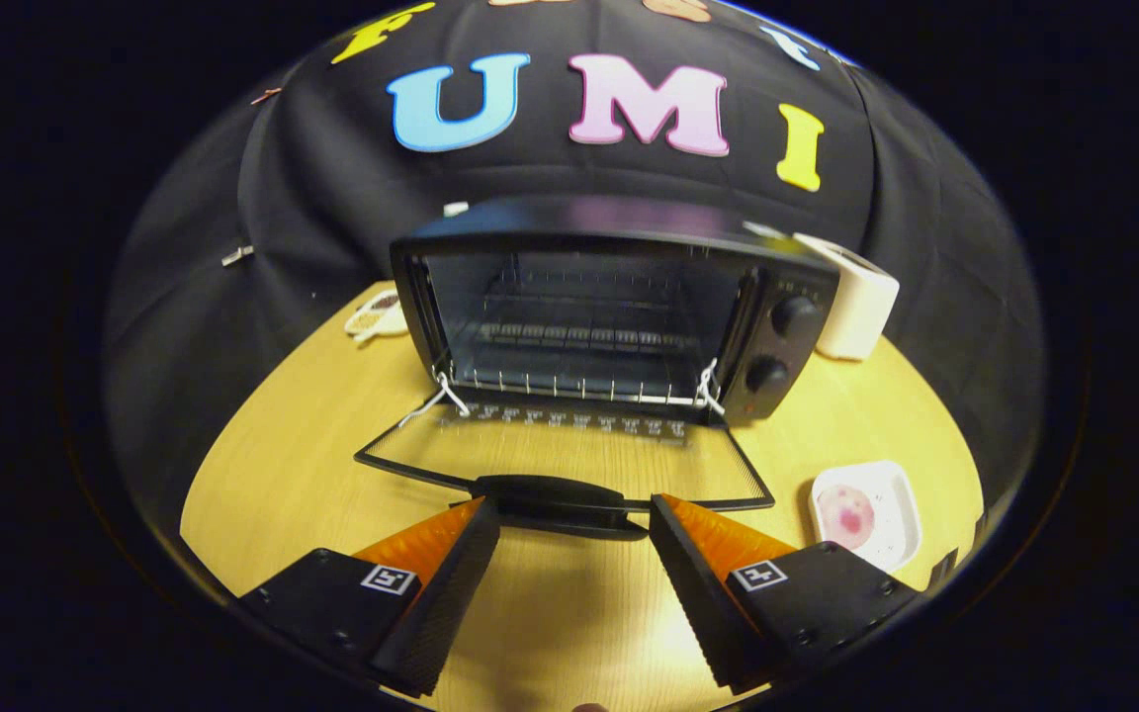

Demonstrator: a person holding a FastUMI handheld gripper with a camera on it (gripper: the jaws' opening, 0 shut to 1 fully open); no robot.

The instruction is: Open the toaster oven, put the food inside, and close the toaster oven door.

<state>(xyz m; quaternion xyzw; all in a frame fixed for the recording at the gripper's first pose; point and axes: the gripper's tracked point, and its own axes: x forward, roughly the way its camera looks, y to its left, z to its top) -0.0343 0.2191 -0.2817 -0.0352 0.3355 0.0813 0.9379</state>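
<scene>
A black toaster oven (619, 307) stands on the wooden table (312, 435), its glass door (569, 460) folded down flat toward me. The wire rack (579, 341) inside is bare. The door's black handle (550, 494) lies just ahead of my fingers, apart from them. My gripper (574, 514) is open, nothing between its orange-and-black fingers (451, 554). The food, a round pink piece (846, 514), rests on a white square plate (891, 504) to the right of the door, beside my right finger.
A white box-shaped appliance (861, 297) stands at the oven's right rear. A small white dish with brown contents (377, 314) sits left of the oven. Black cloth walls close in behind. Bare tabletop lies left of the door and beneath my fingers.
</scene>
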